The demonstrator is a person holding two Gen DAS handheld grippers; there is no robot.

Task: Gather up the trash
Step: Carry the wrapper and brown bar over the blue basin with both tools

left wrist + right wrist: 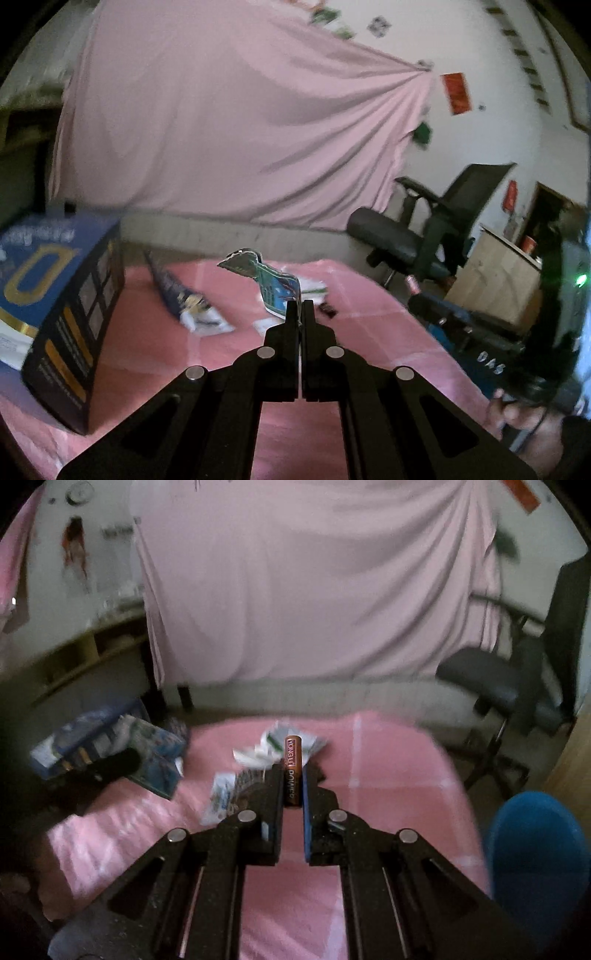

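You face a pink sheet [229, 122] hung over a white wall [491, 122], with red paper [457, 93] stuck on it. A black office chair [424, 229] stands to your right beside a wooden cabinet [495, 280]. Shelves [85, 653] sit left. The light is dim.

Matt pink cloth [388, 760] covers the desk; the battery [293, 766] is glossy, the wrapper [275, 286] shiny, the box [62, 295] smooth printed card.
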